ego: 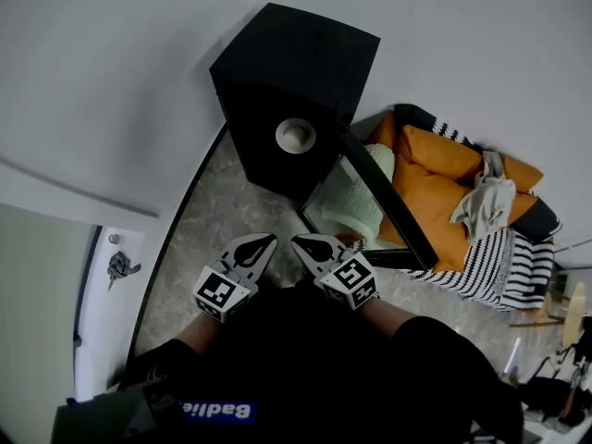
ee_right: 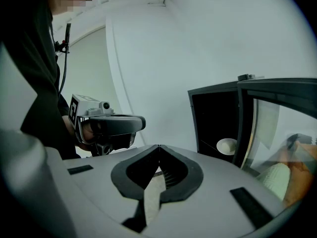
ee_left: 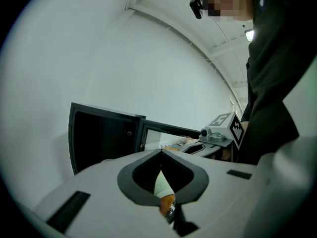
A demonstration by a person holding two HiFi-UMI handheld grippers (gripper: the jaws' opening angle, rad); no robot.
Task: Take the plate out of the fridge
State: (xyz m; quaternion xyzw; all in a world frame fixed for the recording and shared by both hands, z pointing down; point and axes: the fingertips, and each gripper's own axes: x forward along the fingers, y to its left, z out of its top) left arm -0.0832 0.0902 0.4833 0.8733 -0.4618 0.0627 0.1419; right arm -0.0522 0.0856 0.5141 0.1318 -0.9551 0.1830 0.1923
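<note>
A small black fridge (ego: pixel 294 72) stands on the floor against the white wall, its glass door (ego: pixel 375 197) swung open to the right. Inside lies a white plate (ego: pixel 296 135), which shows as a pale disc (ee_right: pixel 227 146) in the right gripper view. My left gripper (ego: pixel 266 241) and right gripper (ego: pixel 300 242) hover side by side over the floor, short of the fridge opening. Both are shut with nothing between the jaws. In the left gripper view the dark fridge cavity (ee_left: pixel 101 138) lies ahead, with the right gripper (ee_left: pixel 218 133) beside it. The left gripper (ee_right: pixel 111 125) shows in the right gripper view.
A sofa with orange cushions (ego: pixel 435 188), a striped blanket (ego: pixel 504 266) and a grey cloth (ego: pixel 486 206) stands right of the fridge. A mint cushion (ego: pixel 356 202) shows through the glass door. A pale door with a handle (ego: pixel 118 266) is at the left.
</note>
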